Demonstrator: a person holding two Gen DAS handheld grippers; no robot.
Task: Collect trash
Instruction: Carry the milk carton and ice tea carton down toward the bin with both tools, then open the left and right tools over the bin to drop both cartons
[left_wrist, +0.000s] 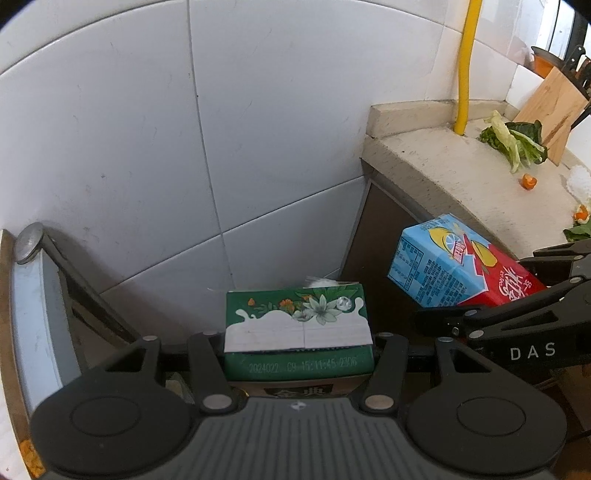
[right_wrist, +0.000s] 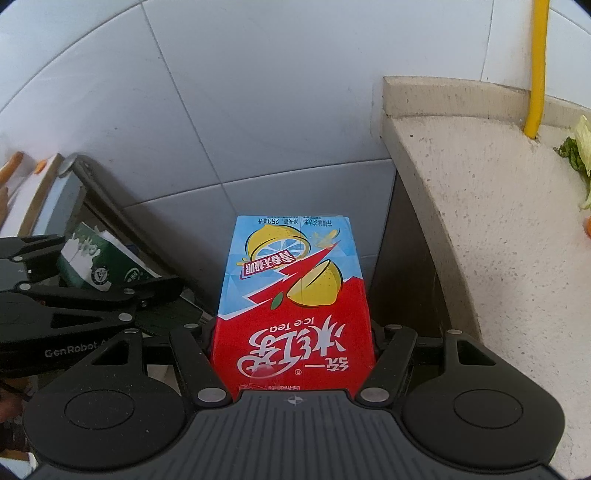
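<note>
My left gripper (left_wrist: 299, 343): part-open, clamped on a green milk carton with flower print (left_wrist: 297, 325); fingertips hidden behind it. My right gripper (right_wrist: 293, 343): wider, gripping a red-and-blue ice tea carton (right_wrist: 291, 306). Both held beside the beige stone counter (right_wrist: 491, 221); floor below unseen.

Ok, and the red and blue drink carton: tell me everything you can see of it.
The drink carton is a small box of printed card, blue at the far end and red at the near end, with lemon pictures and "Ice Tea" lettering. It looks whole and undented. The right gripper clamps its red end from both sides and holds it in the air, tilted, beside the stone counter and before the tiled wall. Nothing else touches it.
</note>
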